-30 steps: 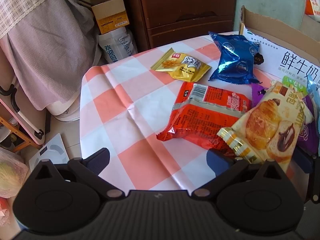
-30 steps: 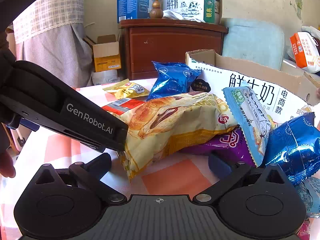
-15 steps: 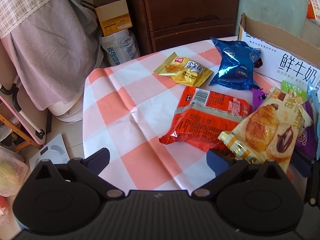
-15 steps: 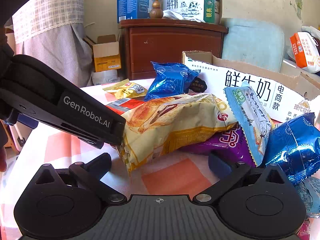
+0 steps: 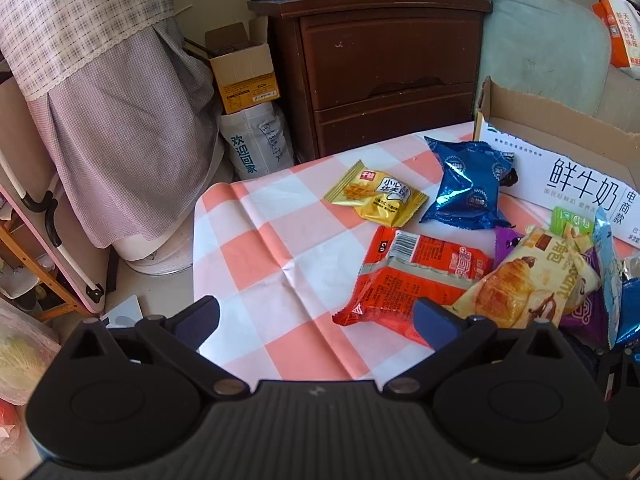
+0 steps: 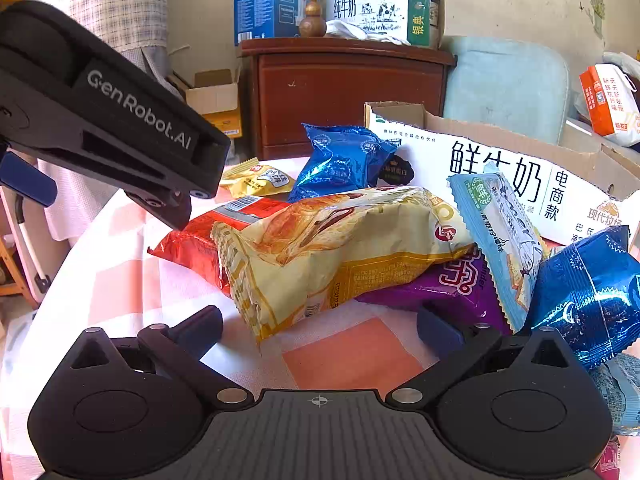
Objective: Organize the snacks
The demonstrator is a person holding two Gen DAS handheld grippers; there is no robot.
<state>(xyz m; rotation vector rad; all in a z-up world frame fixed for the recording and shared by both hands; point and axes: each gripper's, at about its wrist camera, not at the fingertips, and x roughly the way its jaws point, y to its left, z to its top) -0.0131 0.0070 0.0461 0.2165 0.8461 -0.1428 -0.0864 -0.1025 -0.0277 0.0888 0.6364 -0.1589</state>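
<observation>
Snack packs lie on a pink-and-white checked table [image 5: 256,240]. In the left wrist view: a yellow pack [image 5: 376,196], a blue foil pack [image 5: 468,188], a red pack [image 5: 412,276], a cream croissant pack [image 5: 528,280] on a purple pack [image 5: 588,312]. My left gripper [image 5: 316,316] is open and empty, above the table's near edge, left of the red pack. My right gripper [image 6: 320,328] is open and empty, low before the croissant pack [image 6: 340,248], purple pack [image 6: 452,288], light-blue pack [image 6: 500,232] and blue foil pack [image 6: 588,292]. The left gripper's body [image 6: 112,120] hangs above the red pack [image 6: 192,244].
An open cardboard milk box [image 5: 560,164] stands at the table's back right; it also shows in the right wrist view [image 6: 520,172]. A dark wooden drawer chest [image 5: 384,68] is behind the table. A covered appliance [image 5: 120,140] and small boxes stand on the floor to the left.
My left gripper has pulled back and up from the croissant pack, so more of the room shows. The right gripper has barely moved. The packs lie where they were.
</observation>
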